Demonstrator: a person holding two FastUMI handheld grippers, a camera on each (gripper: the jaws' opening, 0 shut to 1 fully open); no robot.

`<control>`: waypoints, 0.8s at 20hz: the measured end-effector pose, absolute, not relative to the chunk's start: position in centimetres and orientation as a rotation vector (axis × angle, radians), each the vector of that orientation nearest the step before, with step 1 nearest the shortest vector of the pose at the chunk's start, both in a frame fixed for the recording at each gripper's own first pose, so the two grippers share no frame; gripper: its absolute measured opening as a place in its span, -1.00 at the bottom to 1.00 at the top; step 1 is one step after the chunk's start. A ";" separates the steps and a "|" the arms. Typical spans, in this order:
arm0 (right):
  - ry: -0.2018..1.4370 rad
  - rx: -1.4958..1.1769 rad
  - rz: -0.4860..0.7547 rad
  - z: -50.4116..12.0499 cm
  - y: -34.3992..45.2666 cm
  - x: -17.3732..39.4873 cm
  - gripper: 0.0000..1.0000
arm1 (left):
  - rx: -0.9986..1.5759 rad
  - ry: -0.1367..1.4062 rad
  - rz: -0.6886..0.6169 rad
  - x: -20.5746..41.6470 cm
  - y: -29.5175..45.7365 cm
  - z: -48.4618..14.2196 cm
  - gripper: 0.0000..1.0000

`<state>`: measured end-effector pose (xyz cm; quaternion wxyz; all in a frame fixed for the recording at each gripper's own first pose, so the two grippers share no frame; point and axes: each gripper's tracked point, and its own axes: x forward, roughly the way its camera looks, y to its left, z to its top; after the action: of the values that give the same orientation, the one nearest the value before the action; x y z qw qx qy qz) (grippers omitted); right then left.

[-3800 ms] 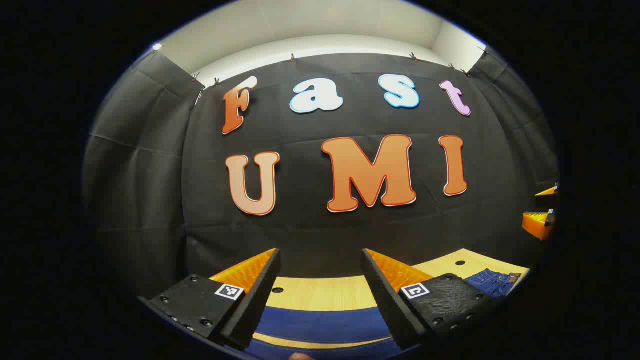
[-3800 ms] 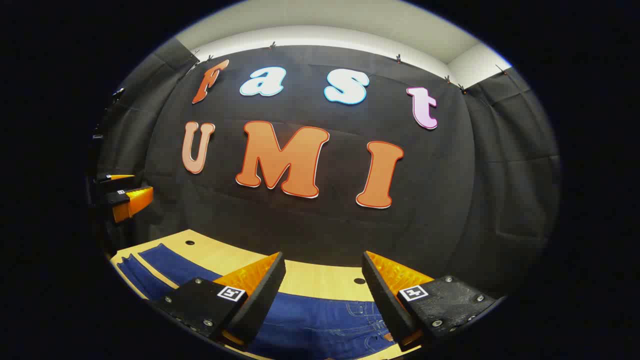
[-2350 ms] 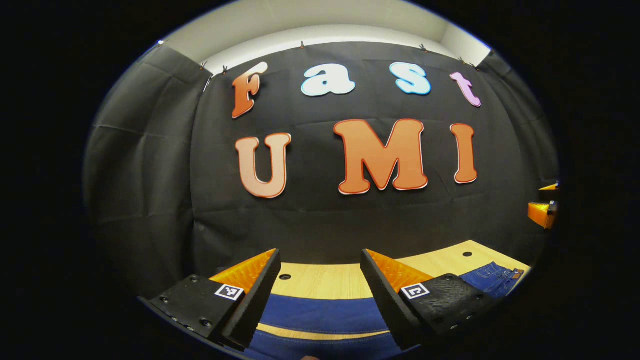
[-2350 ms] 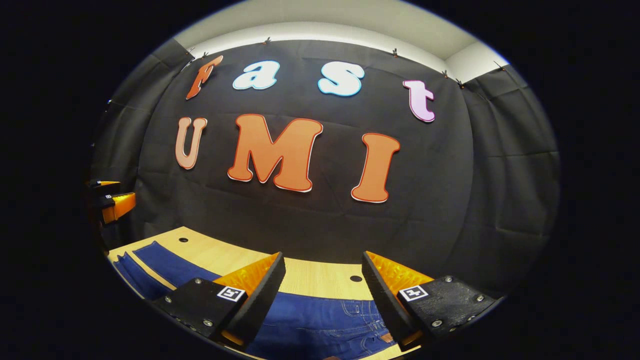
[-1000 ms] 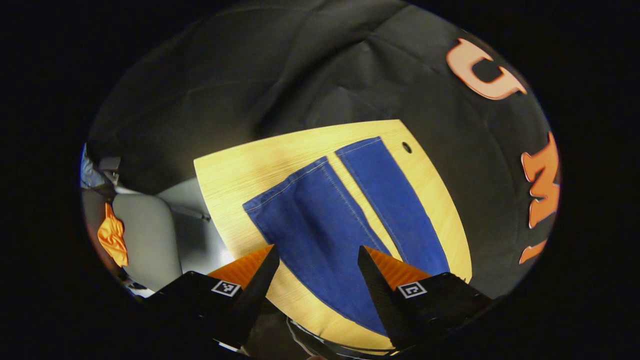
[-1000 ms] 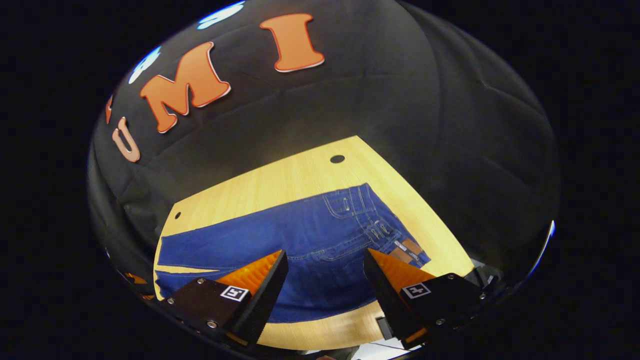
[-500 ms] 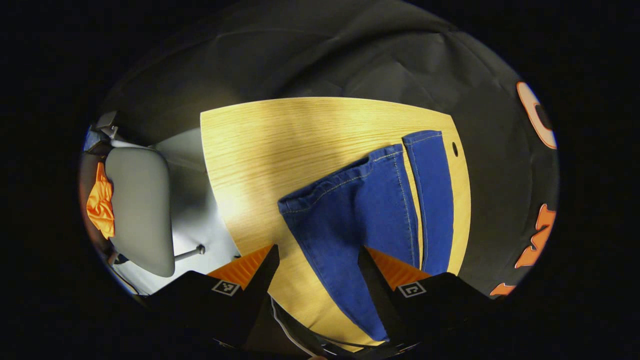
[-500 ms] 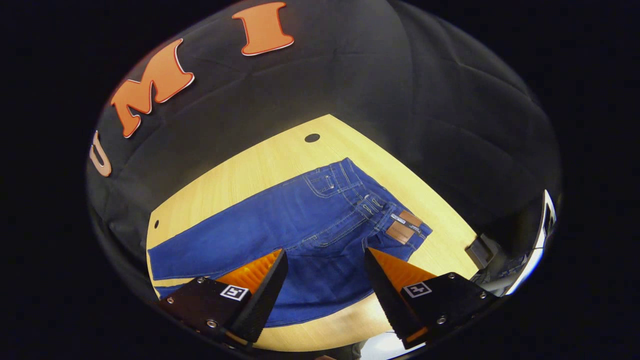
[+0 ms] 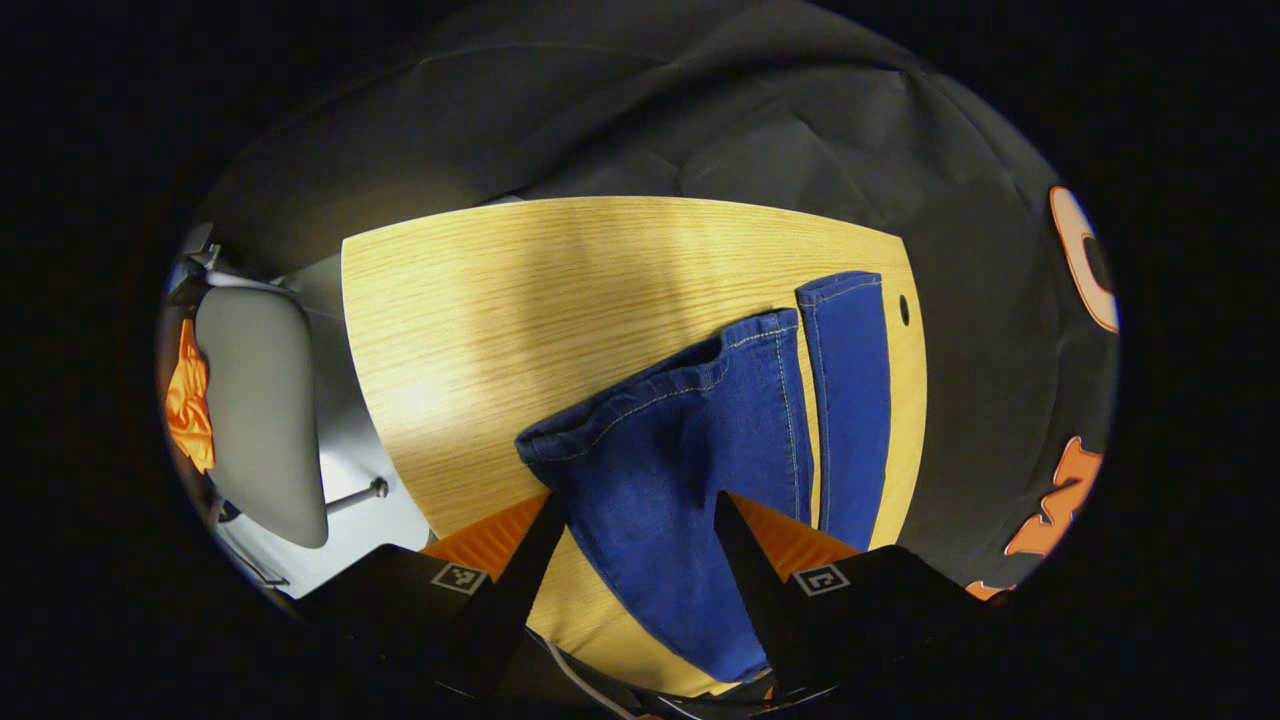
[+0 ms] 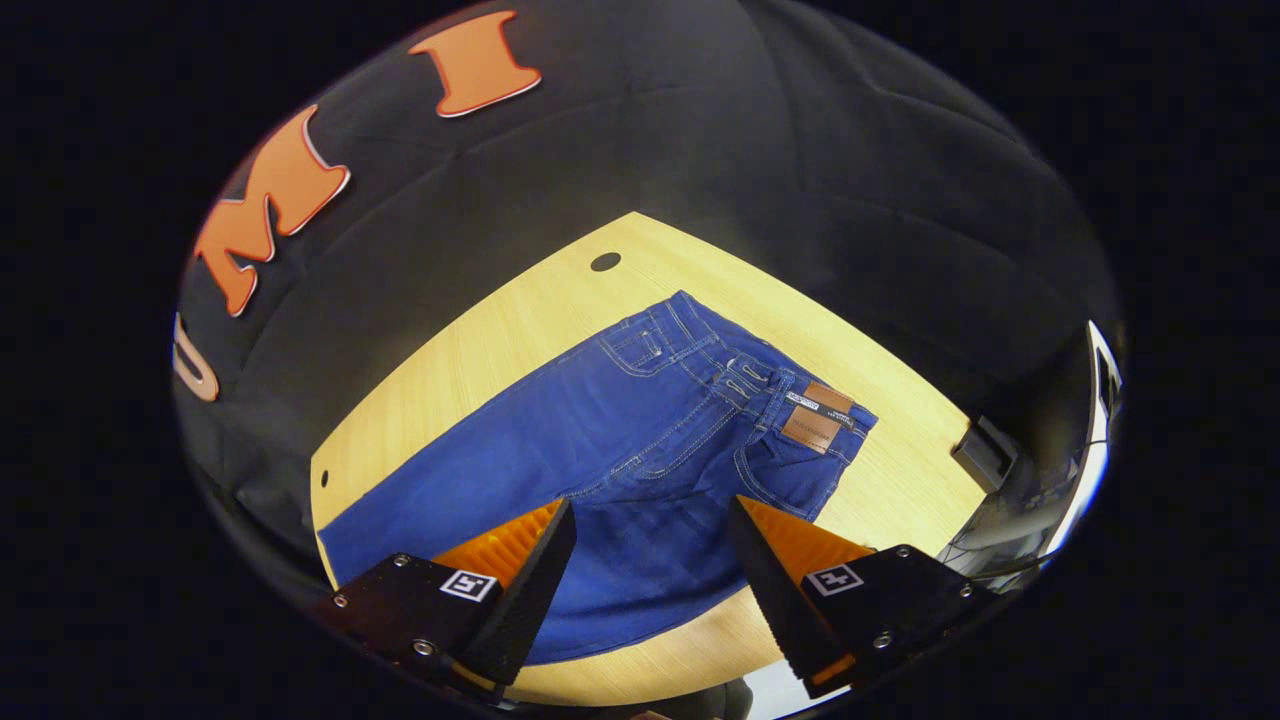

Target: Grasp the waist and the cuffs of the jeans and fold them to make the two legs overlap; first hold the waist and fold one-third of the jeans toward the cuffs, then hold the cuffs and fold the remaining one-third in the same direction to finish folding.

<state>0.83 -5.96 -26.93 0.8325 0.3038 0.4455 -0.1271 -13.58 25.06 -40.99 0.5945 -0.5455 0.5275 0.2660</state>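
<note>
Left tool [image 9: 632,545]: jaws apart, empty, over near leg by cuffs [image 9: 640,398]; near cuff rumpled, its edge raised off table [image 9: 500,290]
Jeans [image 10: 610,440]: flat on table, legs side by side, not overlapped
Right tool [image 10: 648,550]: jaws apart, empty, over seat below waist [image 10: 760,385]
Status, judged: nothing gripped; leg overlap, waist third and cuff third all left to do
</note>
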 end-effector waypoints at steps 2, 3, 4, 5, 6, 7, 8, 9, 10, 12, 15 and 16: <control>0.948 0.667 -0.271 -27.9 -6.9 1.4 0.93 | -1.314 1.166 0.565 -11.3 24.9 -41.0 0.89; 0.949 0.677 -0.277 -28.1 -7.5 1.5 0.94 | -1.327 1.167 0.563 -11.1 24.8 -41.1 0.94; 0.947 0.695 -0.283 -28.4 -8.1 1.5 0.94 | -1.337 1.131 0.579 -10.9 24.9 -41.3 0.87; 0.951 0.716 -0.286 -28.7 -8.5 1.4 0.94 | -1.360 1.100 0.582 -10.9 24.8 -41.4 0.80; 0.950 0.739 -0.291 -29.0 -9.1 1.2 0.94 | -1.381 1.073 0.574 -10.8 24.7 -41.3 0.62; 0.948 0.763 -0.287 -29.3 -9.4 1.3 0.94 | -1.406 1.043 0.564 -10.6 24.7 -41.4 0.52; 0.948 0.784 -0.291 -29.7 -9.7 1.5 0.93 | -1.422 1.018 0.563 -10.4 24.4 -41.4 0.39; 0.954 0.799 -0.284 -30.0 -10.0 1.4 0.93 | -1.429 1.014 0.539 -10.1 24.4 -41.4 0.29; 0.962 0.802 -0.290 -30.3 -10.4 1.3 0.93 | -1.414 1.005 0.531 -9.7 24.4 -41.3 0.27; 0.978 0.800 -0.303 -30.9 -11.1 1.1 0.93 | -1.391 0.976 0.473 -8.2 23.8 -41.2 0.27; 0.997 0.813 -0.293 -31.9 -11.7 0.8 0.93 | -1.366 1.019 0.459 -7.6 23.3 -42.4 -0.05; 1.004 0.814 -0.293 -32.1 -12.0 0.5 0.93 | -1.376 1.018 0.453 -7.5 23.1 -42.2 -0.36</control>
<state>0.52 -12.00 -32.06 0.7883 0.3780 0.4660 -0.1361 -7.49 23.14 -42.19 0.6331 -0.6018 0.4449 0.1980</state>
